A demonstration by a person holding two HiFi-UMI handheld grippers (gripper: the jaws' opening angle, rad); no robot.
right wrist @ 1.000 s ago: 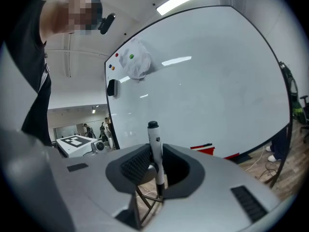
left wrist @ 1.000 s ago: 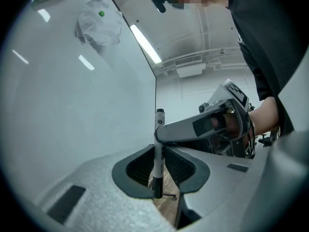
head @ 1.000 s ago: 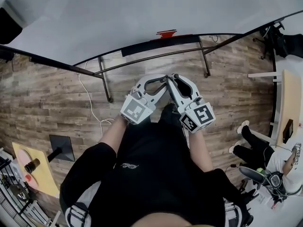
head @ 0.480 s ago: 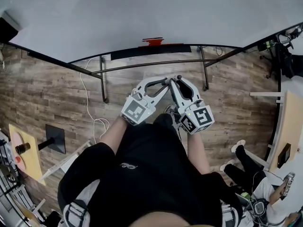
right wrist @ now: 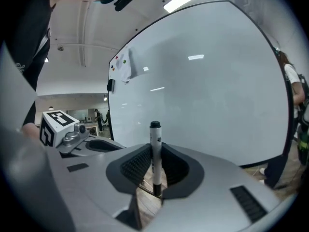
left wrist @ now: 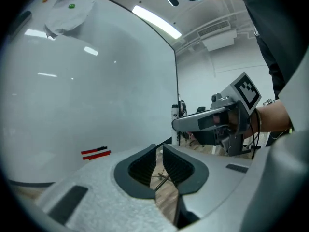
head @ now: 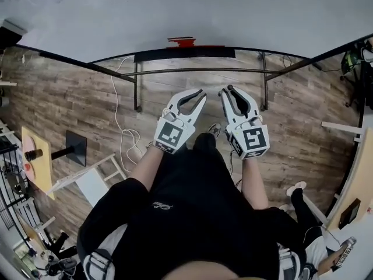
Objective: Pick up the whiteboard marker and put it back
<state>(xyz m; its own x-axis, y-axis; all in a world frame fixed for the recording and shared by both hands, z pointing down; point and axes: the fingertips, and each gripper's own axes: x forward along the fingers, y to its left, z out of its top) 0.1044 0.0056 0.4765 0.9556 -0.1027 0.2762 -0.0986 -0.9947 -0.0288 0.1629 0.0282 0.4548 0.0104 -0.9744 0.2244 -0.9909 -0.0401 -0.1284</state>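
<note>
The whiteboard marker (right wrist: pixel 155 151), white with a black cap, stands upright between the pads of my right gripper (right wrist: pixel 155 164), which is shut on it. In the head view the right gripper (head: pixel 231 92) and left gripper (head: pixel 200 100) are held side by side above the wood floor, both pointing at the whiteboard (head: pixel 192 10). The left gripper (left wrist: pixel 159 153) has only a narrow slit between its jaws and nothing in it. Red markers (head: pixel 183 41) lie on the board's ledge (head: pixel 192 53). From the left gripper view they show as red bars (left wrist: pixel 96 152).
The whiteboard stands on a metal frame (head: pixel 137 92) with a white cable (head: pixel 119 130) trailing over the floor. A black-based stand (head: pixel 74 147) and a yellow panel (head: pixel 36 165) are at left. A seated person's legs (head: pixel 303 200) are at right. Paper (right wrist: pixel 124 67) is pinned on the board.
The two grippers, tips together a second ago, have drawn apart and swung toward the board. The red markers and ledge now sit straight ahead of them.
</note>
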